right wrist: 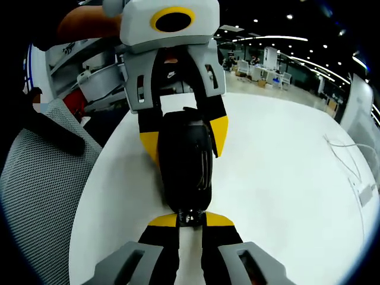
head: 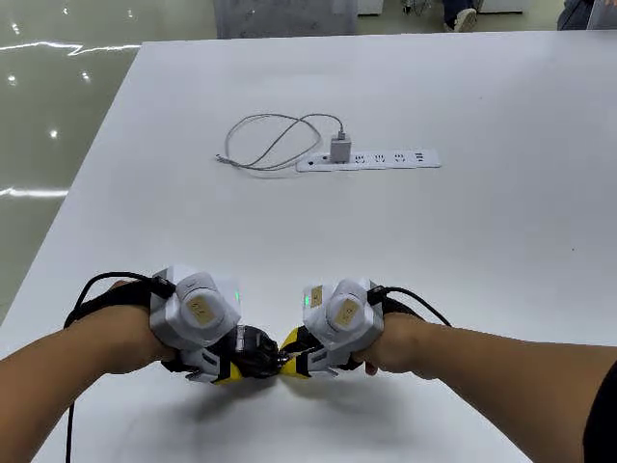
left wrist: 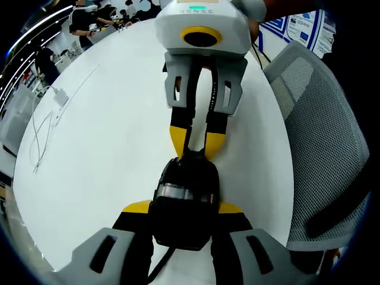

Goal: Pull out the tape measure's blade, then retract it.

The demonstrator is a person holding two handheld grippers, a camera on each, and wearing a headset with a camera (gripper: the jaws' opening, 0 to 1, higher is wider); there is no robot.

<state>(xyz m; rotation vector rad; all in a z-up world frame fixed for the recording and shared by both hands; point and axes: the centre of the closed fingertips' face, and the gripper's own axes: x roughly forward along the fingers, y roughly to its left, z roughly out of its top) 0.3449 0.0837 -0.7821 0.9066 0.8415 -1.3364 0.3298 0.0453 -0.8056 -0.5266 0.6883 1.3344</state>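
Observation:
A black tape measure is held just above the white table, near its front edge. My left gripper is shut on the tape measure's body, with a yellow-tipped finger on each side of the case. My right gripper faces it from the right, and its yellow fingertips are closed together at the case's mouth. In the right gripper view, my right gripper pinches the small blade tip, and the case sits right behind it. Almost no blade shows between tip and case.
A white power strip with a plugged charger and a looped grey cable lies mid-table, far from the grippers. A grey mesh chair stands at the table's near edge. Glossy floor lies left of the table.

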